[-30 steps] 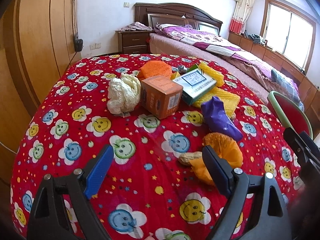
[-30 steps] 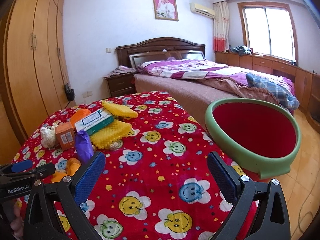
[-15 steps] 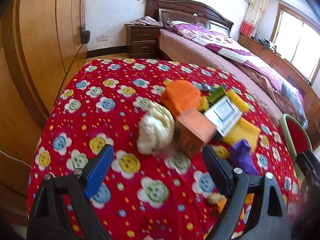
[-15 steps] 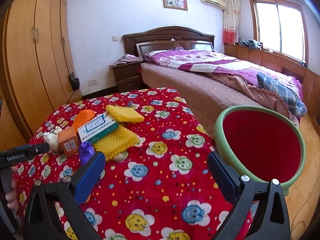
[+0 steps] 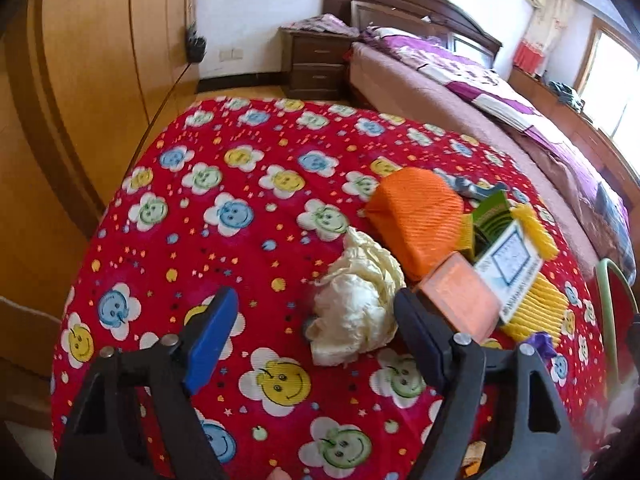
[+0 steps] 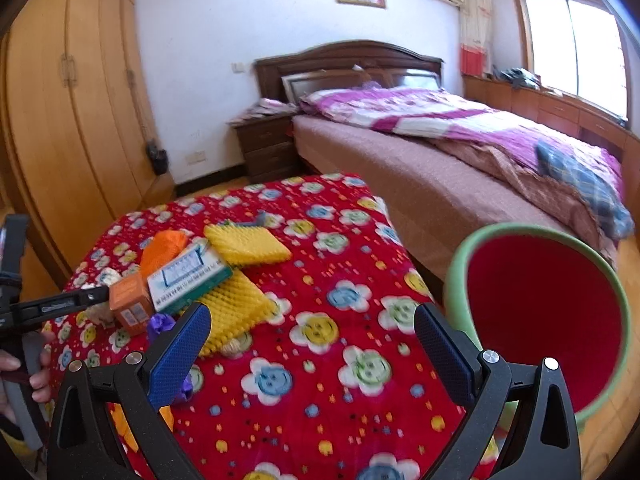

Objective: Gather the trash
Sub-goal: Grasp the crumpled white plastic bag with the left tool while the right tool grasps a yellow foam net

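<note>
Left tongs nearer: crumpled cream paper wad on table lies just ahead, off-centre toward their right finger. Jaws wide, just been narrowing, gripping nothing. Right tongs wide, empty.

Tablecloth: red, printed with smiley-face flowers in blue, yellow and green, plus small stars and dots. Crumpled paper wad: cream-white. Small carton: orange. Ribbed mesh bundle: bright orange. 2 foam net sleeves: yellow, diamond-textured. Flat box: white top, green edge. Bin: green rim, red inside. Gripper pads: blue, dimpled.
</note>
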The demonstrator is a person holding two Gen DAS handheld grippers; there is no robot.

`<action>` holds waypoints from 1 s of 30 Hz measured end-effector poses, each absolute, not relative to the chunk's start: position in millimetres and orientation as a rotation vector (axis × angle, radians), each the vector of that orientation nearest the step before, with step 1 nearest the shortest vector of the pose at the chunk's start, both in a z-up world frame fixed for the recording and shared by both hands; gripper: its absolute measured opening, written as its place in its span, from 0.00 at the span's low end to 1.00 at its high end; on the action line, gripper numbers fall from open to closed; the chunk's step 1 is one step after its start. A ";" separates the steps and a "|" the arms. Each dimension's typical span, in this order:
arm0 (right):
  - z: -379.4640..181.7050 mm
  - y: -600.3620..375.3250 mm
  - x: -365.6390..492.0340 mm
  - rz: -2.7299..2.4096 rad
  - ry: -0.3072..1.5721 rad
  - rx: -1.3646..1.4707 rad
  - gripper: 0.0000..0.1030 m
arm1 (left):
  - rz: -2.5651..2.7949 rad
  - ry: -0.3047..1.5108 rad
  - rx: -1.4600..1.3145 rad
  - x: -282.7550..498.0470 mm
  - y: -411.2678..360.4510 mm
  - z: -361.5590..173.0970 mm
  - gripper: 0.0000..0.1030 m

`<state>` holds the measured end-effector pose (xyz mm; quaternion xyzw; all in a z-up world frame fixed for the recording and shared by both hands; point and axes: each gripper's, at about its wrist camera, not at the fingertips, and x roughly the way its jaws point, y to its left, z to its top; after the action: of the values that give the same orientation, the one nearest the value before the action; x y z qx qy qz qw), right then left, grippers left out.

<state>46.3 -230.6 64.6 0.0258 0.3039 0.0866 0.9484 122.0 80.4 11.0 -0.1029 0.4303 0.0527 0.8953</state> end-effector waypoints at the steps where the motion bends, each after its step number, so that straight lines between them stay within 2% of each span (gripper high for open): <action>1: 63.6 -228.2 48.9 0.179 0.627 0.032 0.98 | 0.103 0.897 -0.234 122.4 82.1 8.7 0.79; 4: 58.8 -220.8 60.0 0.217 0.675 -0.005 0.98 | 0.081 0.912 -0.274 124.7 81.6 4.3 0.77; 9: 49.2 -210.3 79.8 0.307 0.752 -0.002 0.98 | 0.035 0.940 -0.347 131.1 76.4 -5.0 0.66; 12: 44.0 -202.6 88.4 0.334 0.785 -0.016 0.98 | 0.024 0.942 -0.362 134.9 71.7 -8.1 0.63; 22: 20.0 -186.2 102.3 0.325 0.873 0.048 0.98 | -0.033 0.912 -0.304 145.9 68.7 -10.3 0.60; 23: 18.1 -185.5 103.4 0.318 0.880 0.059 0.96 | -0.041 0.906 -0.298 144.1 69.6 -10.6 0.59; 25: 13.2 -184.1 105.7 0.310 0.902 0.094 0.83 | -0.061 0.888 -0.302 142.7 70.5 -11.2 0.54; 29: 11.0 -181.0 104.0 0.273 0.891 0.128 0.75 | -0.104 0.871 -0.312 142.7 70.0 -12.8 0.40; 30: 11.2 -179.5 103.9 0.274 0.891 0.136 0.67 | -0.121 0.872 -0.327 143.0 70.3 -13.9 0.40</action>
<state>103.9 -179.5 11.2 0.0655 0.4290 0.1320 0.8912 143.0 70.3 -13.9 -0.1575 0.4203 -0.0585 0.8917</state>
